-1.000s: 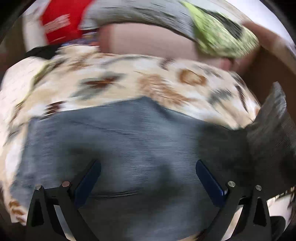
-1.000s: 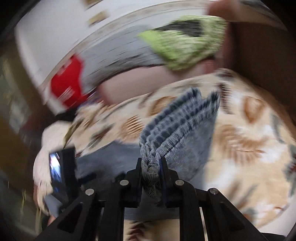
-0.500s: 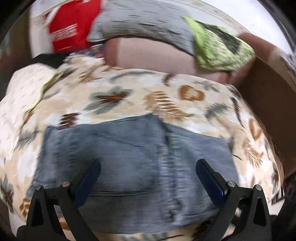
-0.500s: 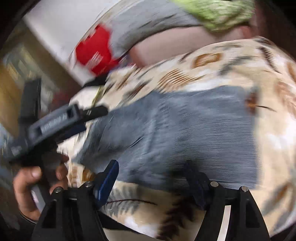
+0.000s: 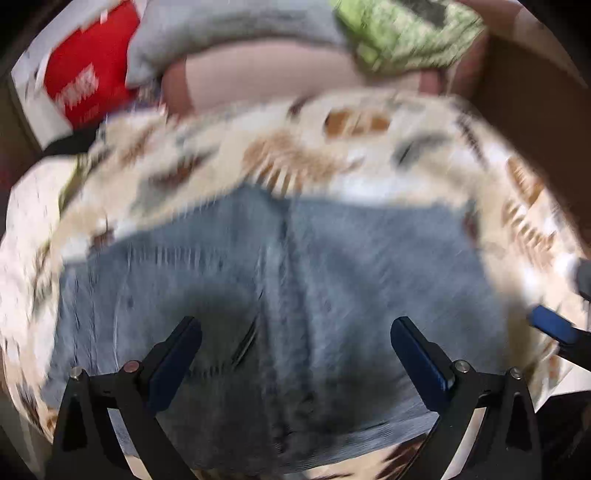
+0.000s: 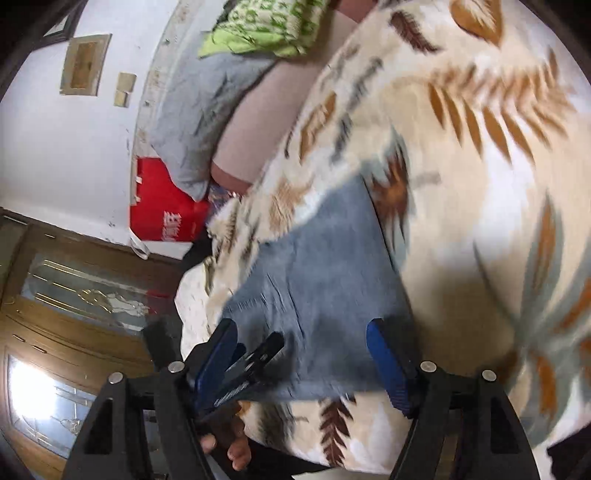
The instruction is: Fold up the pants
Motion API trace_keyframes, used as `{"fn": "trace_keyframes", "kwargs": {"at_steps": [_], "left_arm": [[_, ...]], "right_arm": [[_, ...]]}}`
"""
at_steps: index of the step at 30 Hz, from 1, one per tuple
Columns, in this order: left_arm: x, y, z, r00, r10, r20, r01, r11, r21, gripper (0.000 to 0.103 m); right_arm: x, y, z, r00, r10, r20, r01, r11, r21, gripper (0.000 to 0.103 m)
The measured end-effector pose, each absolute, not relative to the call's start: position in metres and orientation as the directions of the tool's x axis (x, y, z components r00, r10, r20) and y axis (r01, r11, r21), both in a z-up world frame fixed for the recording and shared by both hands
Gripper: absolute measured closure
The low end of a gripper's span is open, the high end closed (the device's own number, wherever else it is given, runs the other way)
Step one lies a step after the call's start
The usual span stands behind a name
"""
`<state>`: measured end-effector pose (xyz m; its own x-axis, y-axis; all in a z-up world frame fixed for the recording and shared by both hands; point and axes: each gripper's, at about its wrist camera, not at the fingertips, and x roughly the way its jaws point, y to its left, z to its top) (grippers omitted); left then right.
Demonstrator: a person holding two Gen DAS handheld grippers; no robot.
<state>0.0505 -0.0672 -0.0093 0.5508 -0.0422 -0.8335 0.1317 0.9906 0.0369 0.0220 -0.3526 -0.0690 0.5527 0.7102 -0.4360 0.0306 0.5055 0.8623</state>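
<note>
Pants (image 5: pixel 288 295), blue-grey, folded, lie flat on leaf-print blanket (image 5: pixel 332 147), mid-frame in left view; left gripper (image 5: pixel 295 343) spread wide above them at 6 o'clock, gripping nothing; right gripper (image 6: pixel 299 354) also wide, empty, over pants' near edge; pillows (image 6: pixel 207 110) at 11 o'clock; frames blurred.

Bed covered by cream blanket (image 6: pixel 480 229) with brown and grey leaf print; grey pillow (image 6: pixel 199 110), pinkish bolster (image 6: pixel 258 122) and green patterned cloth (image 6: pixel 266 26) heaped at far end. White wall (image 6: pixel 55 155), scuffed, with two patched squares; red bag (image 6: pixel 162 210) with white lettering against it. Wooden door (image 6: pixel 66 332) with ornate glass panels, daylight bright through lower pane.
</note>
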Motion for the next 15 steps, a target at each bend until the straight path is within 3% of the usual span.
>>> {"fn": "trace_keyframes", "kwargs": {"at_steps": [3,7,11,13,15], "left_arm": [[0.056,-0.089,-0.008,0.545,-0.076,-0.835,0.182,0.983,0.029,0.001],[0.067,-0.106,-0.056,0.446,0.018,-0.895,0.213,0.969,0.126,0.001],[0.069,-0.092,-0.071,0.432,0.005,-0.902,0.174,0.981,0.089,0.000],[0.069,-0.092,-0.071,0.433,0.013,-0.901,0.182,0.978,0.101,0.000],[0.067,-0.088,-0.072,0.438,0.000,-0.899,0.182,0.979,0.088,0.000]], "right_arm": [[0.051,-0.364,-0.067,0.532,0.745,-0.403,0.034,0.457,0.889,0.027],[0.097,-0.356,-0.080,0.436,0.826,-0.358,0.053,0.373,0.926,0.027],[0.147,-0.329,-0.100,0.324,0.854,-0.407,0.043,0.416,0.908,0.027],[0.169,-0.322,-0.119,0.318,0.789,-0.527,0.094,0.526,0.845,0.027],[0.174,-0.324,-0.127,0.339,0.805,-0.488,0.123,0.476,0.871,0.027]]}}
